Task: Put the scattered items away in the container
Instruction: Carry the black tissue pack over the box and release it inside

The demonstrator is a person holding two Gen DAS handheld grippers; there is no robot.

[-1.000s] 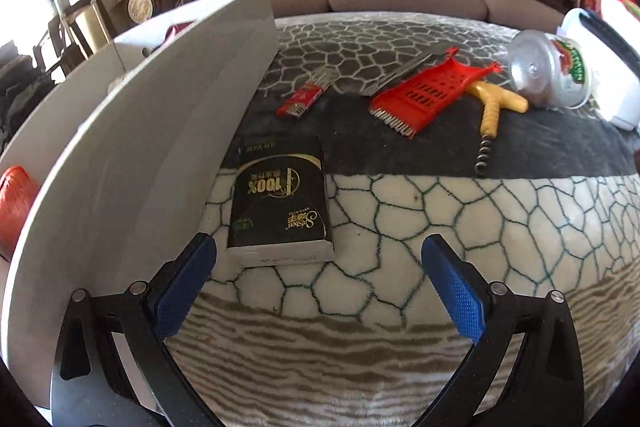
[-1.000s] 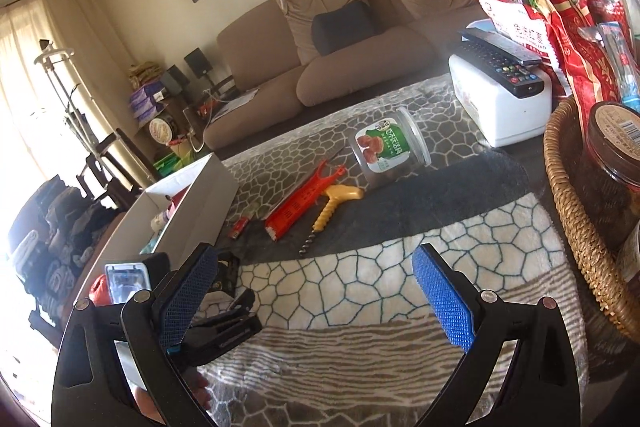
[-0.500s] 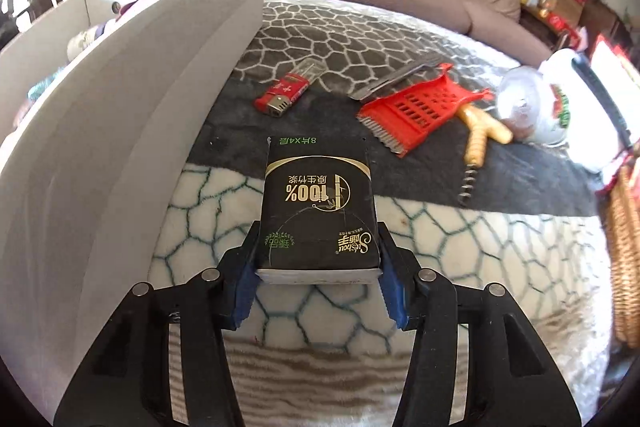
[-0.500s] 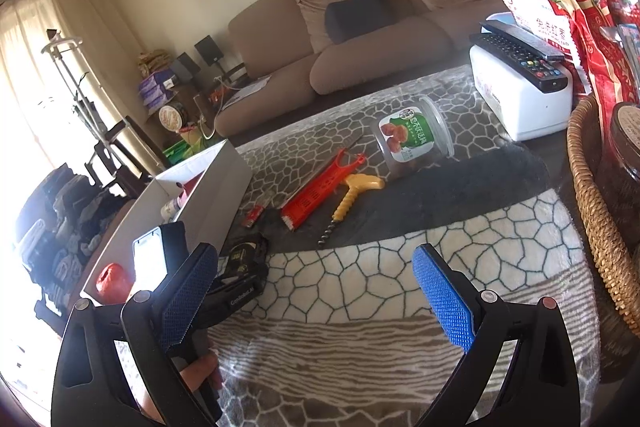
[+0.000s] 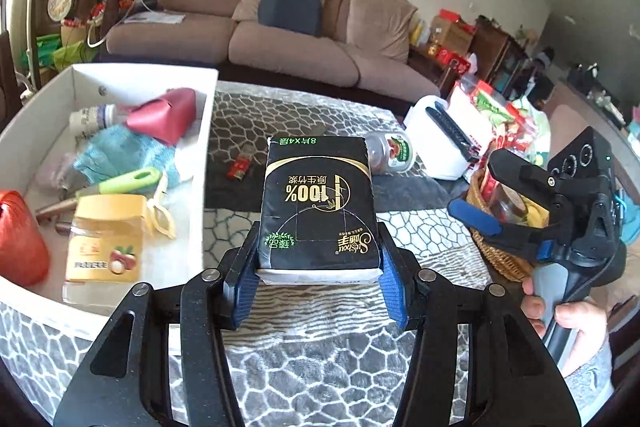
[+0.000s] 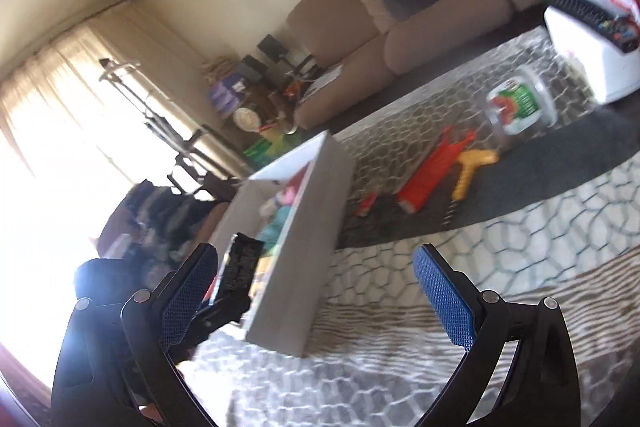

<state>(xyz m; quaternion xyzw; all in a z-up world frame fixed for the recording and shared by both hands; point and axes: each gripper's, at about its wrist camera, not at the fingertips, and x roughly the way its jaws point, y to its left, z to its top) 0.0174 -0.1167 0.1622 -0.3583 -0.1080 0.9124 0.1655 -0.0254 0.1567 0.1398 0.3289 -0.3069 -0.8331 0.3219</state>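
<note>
My left gripper (image 5: 318, 283) is shut on a black tissue pack (image 5: 318, 203) and holds it up above the patterned table cloth, just right of the white box (image 5: 202, 155). The box holds a red pouch, a blue cloth, a honey jar and other items. A red lighter (image 5: 239, 169) and a clear jar (image 5: 390, 151) lie on the cloth behind. My right gripper (image 6: 316, 295) is open and empty over the cloth; it shows at the right of the left wrist view (image 5: 516, 211). A red grater (image 6: 434, 173) and a yellow corkscrew (image 6: 470, 173) lie beyond it.
A wicker basket (image 5: 492, 251) with snack bags stands at the right table edge. A white box with a remote control (image 5: 446, 141) on it sits behind the jar. A brown sofa (image 5: 280, 39) runs along the far side.
My left gripper closed on the tissue pack, lifted it off the cloth and rose, so the box's inside now shows. The right gripper tilted and shifted left, staying open.
</note>
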